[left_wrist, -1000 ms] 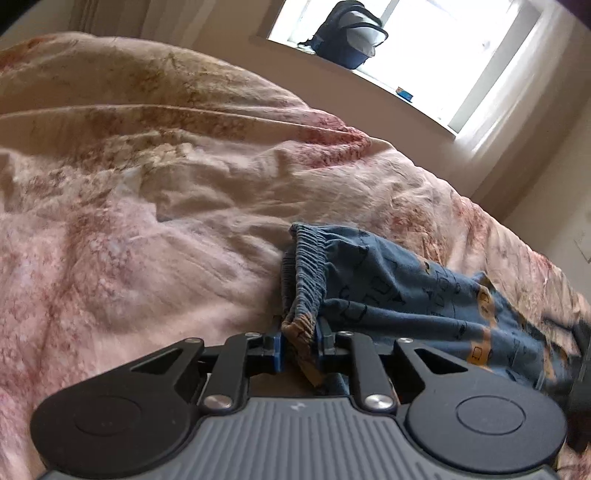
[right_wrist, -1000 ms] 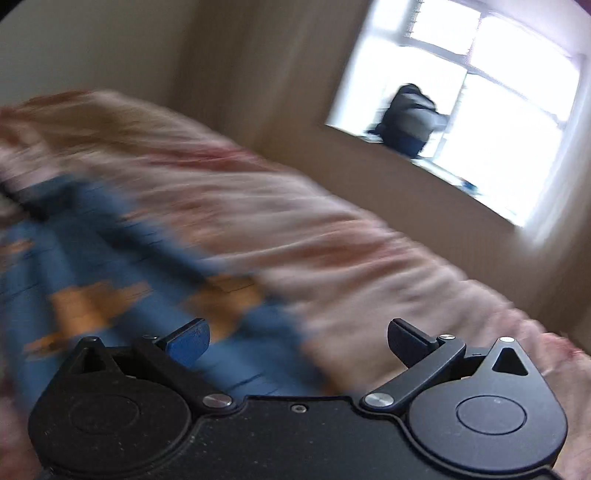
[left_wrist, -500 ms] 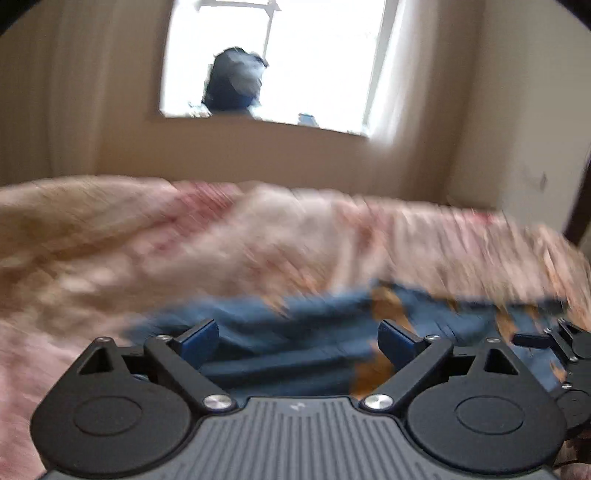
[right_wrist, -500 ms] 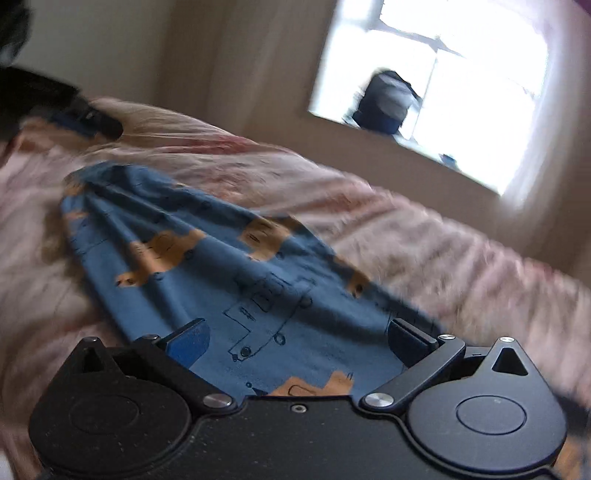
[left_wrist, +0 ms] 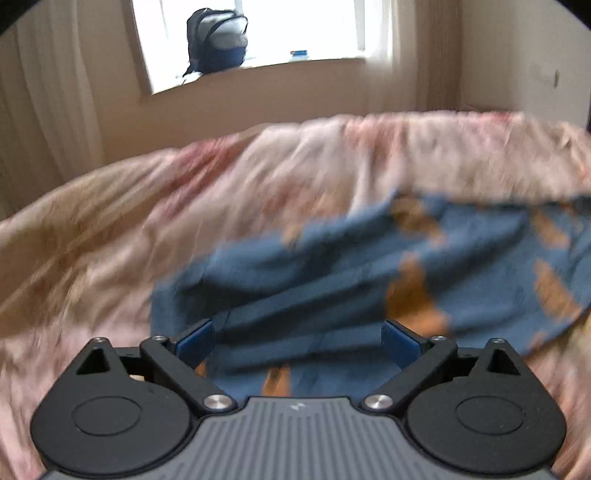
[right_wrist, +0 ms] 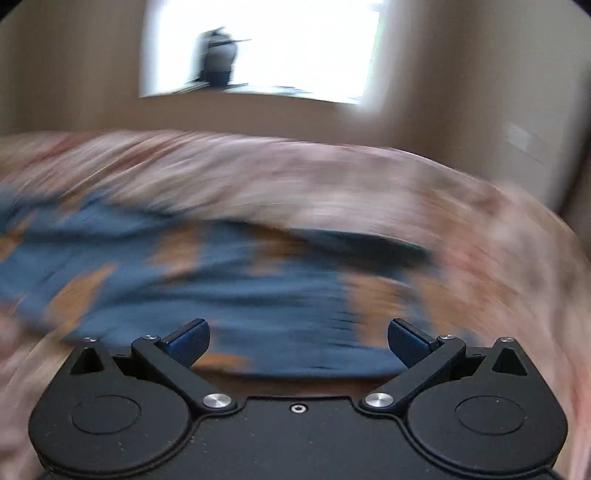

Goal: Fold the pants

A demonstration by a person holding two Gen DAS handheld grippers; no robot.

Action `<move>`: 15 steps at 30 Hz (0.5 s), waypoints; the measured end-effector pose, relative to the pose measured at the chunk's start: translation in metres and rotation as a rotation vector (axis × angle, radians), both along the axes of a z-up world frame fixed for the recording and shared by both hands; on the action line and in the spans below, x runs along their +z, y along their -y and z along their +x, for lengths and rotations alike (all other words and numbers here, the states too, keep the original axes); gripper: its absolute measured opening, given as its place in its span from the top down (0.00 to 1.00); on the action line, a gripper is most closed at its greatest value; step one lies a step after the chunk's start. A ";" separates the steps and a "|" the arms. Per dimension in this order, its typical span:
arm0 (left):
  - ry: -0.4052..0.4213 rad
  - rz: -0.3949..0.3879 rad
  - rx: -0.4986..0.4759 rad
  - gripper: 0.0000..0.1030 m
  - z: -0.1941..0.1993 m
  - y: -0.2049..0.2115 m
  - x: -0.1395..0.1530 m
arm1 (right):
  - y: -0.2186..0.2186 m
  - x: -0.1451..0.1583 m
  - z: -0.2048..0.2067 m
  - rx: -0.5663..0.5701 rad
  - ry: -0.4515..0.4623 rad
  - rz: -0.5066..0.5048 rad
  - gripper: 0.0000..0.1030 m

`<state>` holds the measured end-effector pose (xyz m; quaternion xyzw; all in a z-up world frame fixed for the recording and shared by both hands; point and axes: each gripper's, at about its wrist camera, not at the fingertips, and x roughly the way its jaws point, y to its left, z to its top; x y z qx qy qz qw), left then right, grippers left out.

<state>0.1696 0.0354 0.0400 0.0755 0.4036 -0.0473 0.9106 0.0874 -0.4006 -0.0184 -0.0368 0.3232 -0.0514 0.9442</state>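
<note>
Blue pants (left_wrist: 332, 266) with orange prints lie crumpled on a pink flowered bedspread (left_wrist: 147, 206). My left gripper (left_wrist: 297, 334) hovers just above their near left part. Its jaws are opening wide, and its blue pads (left_wrist: 195, 341) touch no cloth. In the blurred right wrist view the same pants (right_wrist: 221, 288) stretch from the left edge to past the middle. My right gripper (right_wrist: 297, 332) is open over their near edge and holds nothing.
The bedspread (right_wrist: 332, 177) fills the view up to a beige wall. A dark backpack (left_wrist: 218, 40) stands on the sill of a bright window (left_wrist: 295, 26), and the same backpack (right_wrist: 219, 55) shows blurred in the right wrist view. A curtain (left_wrist: 44, 110) hangs at the left.
My left gripper let go of the pants' elastic waistband, opened wide and rolled level. My right gripper stayed open while it swung across the pants.
</note>
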 end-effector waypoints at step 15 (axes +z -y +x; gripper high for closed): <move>0.019 0.113 -0.621 0.01 0.124 0.366 0.020 | 0.097 -0.023 -0.011 -0.211 0.052 0.308 0.01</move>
